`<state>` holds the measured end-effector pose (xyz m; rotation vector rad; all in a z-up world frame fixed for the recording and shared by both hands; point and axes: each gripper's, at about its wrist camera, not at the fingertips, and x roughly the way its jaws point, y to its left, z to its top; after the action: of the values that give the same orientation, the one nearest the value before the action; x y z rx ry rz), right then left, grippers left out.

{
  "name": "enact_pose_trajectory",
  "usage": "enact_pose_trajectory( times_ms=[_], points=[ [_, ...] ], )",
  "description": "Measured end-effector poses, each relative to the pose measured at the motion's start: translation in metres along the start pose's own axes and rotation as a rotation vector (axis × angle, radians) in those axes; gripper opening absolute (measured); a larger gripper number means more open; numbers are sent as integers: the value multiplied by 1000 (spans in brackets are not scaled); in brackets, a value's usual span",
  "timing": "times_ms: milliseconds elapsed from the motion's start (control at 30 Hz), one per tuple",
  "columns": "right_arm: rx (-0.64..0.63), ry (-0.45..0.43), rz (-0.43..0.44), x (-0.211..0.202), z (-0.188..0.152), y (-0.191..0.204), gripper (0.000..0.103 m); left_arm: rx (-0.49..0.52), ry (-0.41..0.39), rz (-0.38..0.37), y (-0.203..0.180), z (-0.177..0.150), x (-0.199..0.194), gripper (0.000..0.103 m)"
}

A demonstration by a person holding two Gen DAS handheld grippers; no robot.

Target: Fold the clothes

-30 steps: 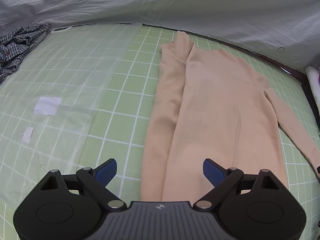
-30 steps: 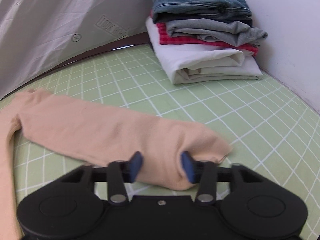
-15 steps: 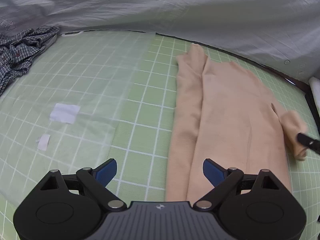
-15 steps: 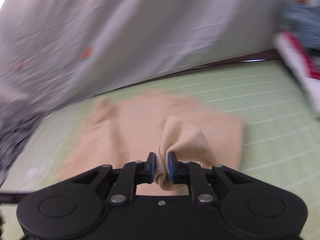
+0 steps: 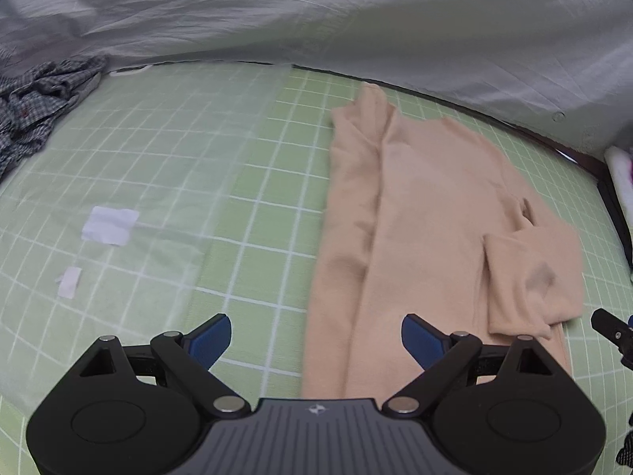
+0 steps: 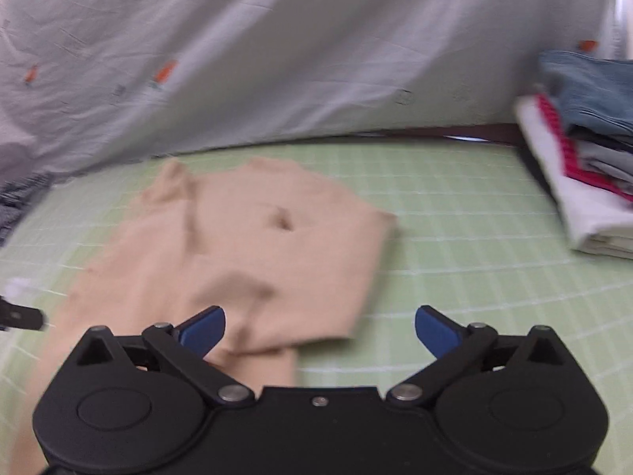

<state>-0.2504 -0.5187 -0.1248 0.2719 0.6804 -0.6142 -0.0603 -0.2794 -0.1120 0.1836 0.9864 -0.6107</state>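
A peach long-sleeved top [image 5: 427,213] lies flat on the green grid mat [image 5: 253,182]. Its left sleeve lies folded along the body. Its right sleeve [image 5: 530,277] lies folded back over the body's right side. The top also shows in the right wrist view [image 6: 277,245], with the sleeve end just ahead of the jaws. My left gripper [image 5: 316,336] is open and empty above the top's near hem. My right gripper [image 6: 320,326] is open and empty above the sleeve end; part of it [image 5: 609,326] shows at the right edge of the left wrist view.
A stack of folded clothes [image 6: 585,166] stands at the right. A crumpled checked shirt [image 5: 35,107] lies at the far left. Two white scraps [image 5: 108,225] lie on the mat's left half. A pale carrot-print sheet [image 5: 356,27] hangs behind the mat.
My right gripper carried the right sleeve over the top's body, then opened and let it go. The sleeve now rests folded on the body. My left gripper stayed open.
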Motion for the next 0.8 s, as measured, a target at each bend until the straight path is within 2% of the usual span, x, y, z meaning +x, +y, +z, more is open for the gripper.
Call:
enact_pose_trajectory(
  times_ms=[100, 267, 567, 800],
  points=[
    [48, 40, -65, 0, -13, -24, 103, 43, -10, -20, -17, 0, 1, 93],
    [91, 69, -123, 2, -22, -53, 103, 105, -36, -77, -45, 6, 3, 91],
    [181, 102, -202, 22, -23, -87, 103, 237, -15, -257, -101, 23, 19, 40],
    [175, 125, -212, 36, -25, -91, 103, 305, 57, -263, -140, 28, 50, 38]
  ],
)
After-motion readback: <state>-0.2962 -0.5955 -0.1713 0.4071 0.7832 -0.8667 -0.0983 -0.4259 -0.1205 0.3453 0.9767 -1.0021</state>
